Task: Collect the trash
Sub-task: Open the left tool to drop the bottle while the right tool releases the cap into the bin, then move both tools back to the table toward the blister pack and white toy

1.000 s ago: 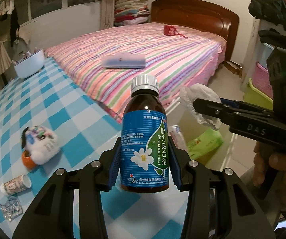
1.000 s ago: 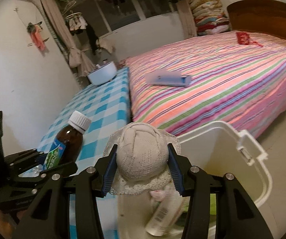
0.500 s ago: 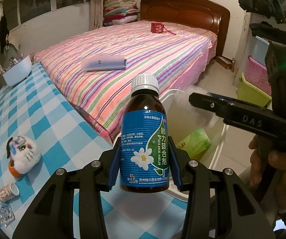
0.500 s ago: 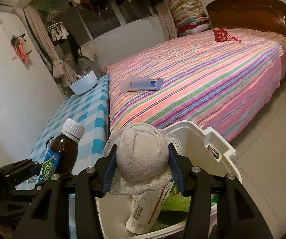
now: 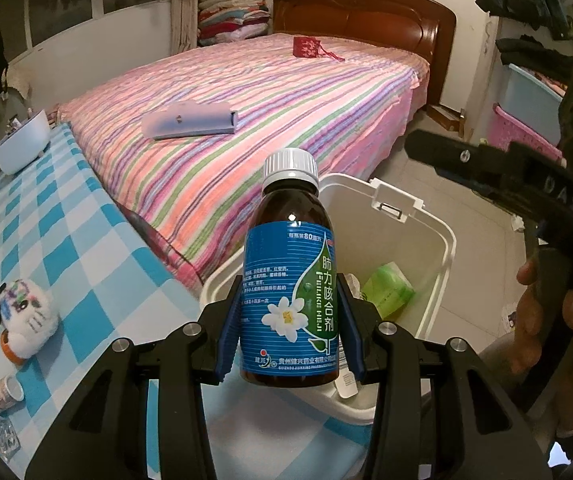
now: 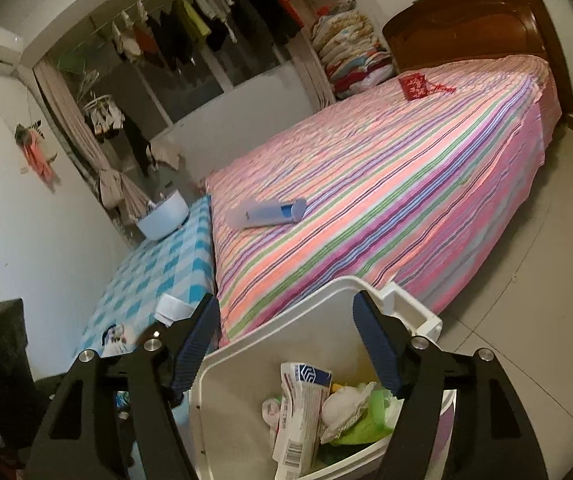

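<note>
Between the blue pads of the left gripper (image 5: 289, 322) stands a brown bottle (image 5: 290, 280), upright, pinched at its blue label, its white cap on top. Behind and below it is the white bin (image 5: 438, 248), which stands on the floor just beside the tabletop (image 5: 66, 248) with its blue-and-white checked cloth and near the foot corner of the striped bed (image 5: 270, 120). A green packet (image 5: 388, 290) lies inside the bin.

Over the bin's open mouth hangs the right gripper (image 6: 286, 344), its jaws spread with nothing between them; they have just been opening, and the cream lace-edged ball (image 6: 340, 404) they let go lies in the bin (image 6: 246, 400) among the rubbish, touching a squeezed white tube (image 6: 300, 412) and the green packet (image 6: 360, 424). In the left wrist view this gripper shows at the right edge as a black body held by a hand (image 5: 546, 320).

On the tabletop, near its left edge, lie a white plush toy (image 5: 26, 318) on something orange, a small printed cup (image 5: 2, 392) on its side, and a clear crumpled bit (image 5: 2, 438) at the near corner. A pale blue bowl (image 5: 22, 146) sits at the far end. On the bed lie a flat lilac box (image 5: 190, 122) towards the middle and a red pouch (image 5: 308, 46) near the wooden headboard (image 5: 366, 12). Folded quilts (image 5: 232, 8) are stacked beside the headboard, and clothes (image 6: 190, 36) hang along the window in the right wrist view.
</note>
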`<action>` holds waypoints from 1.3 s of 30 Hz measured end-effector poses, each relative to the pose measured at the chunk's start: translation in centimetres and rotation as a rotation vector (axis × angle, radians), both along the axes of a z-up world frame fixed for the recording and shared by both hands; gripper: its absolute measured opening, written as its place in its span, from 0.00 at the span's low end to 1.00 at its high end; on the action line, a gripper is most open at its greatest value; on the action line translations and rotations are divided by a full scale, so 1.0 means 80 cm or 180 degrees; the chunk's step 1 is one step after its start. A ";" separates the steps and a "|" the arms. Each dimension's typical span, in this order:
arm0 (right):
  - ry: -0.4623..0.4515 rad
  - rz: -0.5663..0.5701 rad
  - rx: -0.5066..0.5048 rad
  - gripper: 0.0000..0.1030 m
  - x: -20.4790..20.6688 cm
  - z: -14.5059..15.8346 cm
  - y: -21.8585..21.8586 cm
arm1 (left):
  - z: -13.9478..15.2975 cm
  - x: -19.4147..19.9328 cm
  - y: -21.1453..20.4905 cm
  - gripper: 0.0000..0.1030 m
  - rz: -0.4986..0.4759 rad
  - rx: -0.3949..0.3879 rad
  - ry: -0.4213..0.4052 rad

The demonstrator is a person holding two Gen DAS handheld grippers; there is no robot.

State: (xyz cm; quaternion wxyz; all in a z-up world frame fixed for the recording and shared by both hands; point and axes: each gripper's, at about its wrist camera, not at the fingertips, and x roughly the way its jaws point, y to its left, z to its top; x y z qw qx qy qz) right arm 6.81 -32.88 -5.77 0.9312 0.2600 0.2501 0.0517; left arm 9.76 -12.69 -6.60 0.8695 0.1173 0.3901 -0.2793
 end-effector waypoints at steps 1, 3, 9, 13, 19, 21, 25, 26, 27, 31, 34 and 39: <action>-0.0013 -0.0018 0.0009 0.66 -0.001 0.001 -0.002 | -0.002 0.000 -0.004 0.41 -0.0013 0.0017 0.0005; -0.0034 -0.0047 0.0014 0.66 -0.002 0.003 -0.006 | -0.007 0.001 -0.012 0.41 -0.0039 0.0048 0.0026; -0.0115 -0.0128 0.0104 0.66 -0.008 0.005 -0.017 | -0.019 0.000 -0.036 0.41 -0.0139 0.0127 0.0078; -0.0150 -0.0150 0.0122 0.66 -0.010 0.006 -0.021 | -0.021 -0.002 -0.049 0.42 -0.0187 0.0204 0.0031; -0.0156 -0.0137 0.0138 0.66 -0.010 0.006 -0.019 | -0.016 -0.006 -0.055 0.75 -0.0150 0.0218 -0.0117; -0.0159 -0.0137 0.0140 0.66 -0.011 0.006 -0.020 | -0.010 -0.007 -0.050 0.78 -0.0084 0.0198 -0.0205; -0.0177 -0.0132 0.0157 0.66 -0.010 0.007 -0.019 | -0.001 -0.006 -0.040 0.87 0.0024 0.0219 -0.0317; -0.0179 -0.0129 0.0160 0.66 -0.009 0.007 -0.018 | 0.001 -0.006 -0.035 0.87 0.0062 0.0203 -0.0359; -0.0176 -0.0123 0.0162 0.66 -0.008 0.007 -0.017 | 0.005 -0.006 -0.030 0.87 0.0100 0.0180 -0.0390; -0.0161 -0.0055 0.0157 0.66 -0.002 0.007 -0.006 | 0.010 -0.003 -0.004 0.87 0.0258 0.0142 -0.0406; -0.0160 0.0040 0.0120 0.66 0.004 0.009 0.010 | 0.012 0.000 0.019 0.87 0.0386 0.0095 -0.0386; -0.0125 0.0222 0.0071 0.66 0.016 0.008 0.042 | 0.013 0.007 0.069 0.87 0.0655 -0.0006 -0.0326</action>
